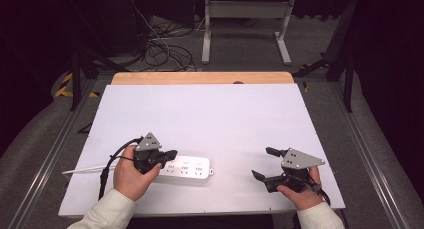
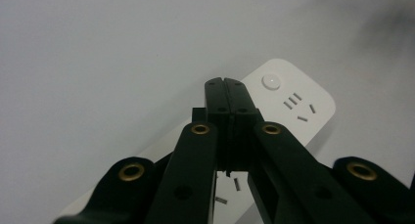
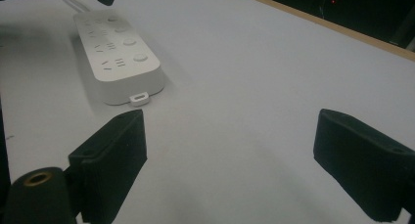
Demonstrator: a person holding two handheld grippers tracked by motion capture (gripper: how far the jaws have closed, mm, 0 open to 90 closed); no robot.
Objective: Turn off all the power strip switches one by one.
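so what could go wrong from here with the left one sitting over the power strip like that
1. The left hand-held gripper hangs shut above the white plastic power strip; pushing down with its closed tips could slide the strip across the smooth white table board rather than press a round button.
2. The strip's thin white cable trails left beneath the left hand, so a forearm move could snag it.
3. The right hand-held gripper sits open and apart, not bracing the strip.

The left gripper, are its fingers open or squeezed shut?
Shut. In the left gripper view the black left gripper has its two fingers pressed flat together, nothing between them, over the white plastic power strip.
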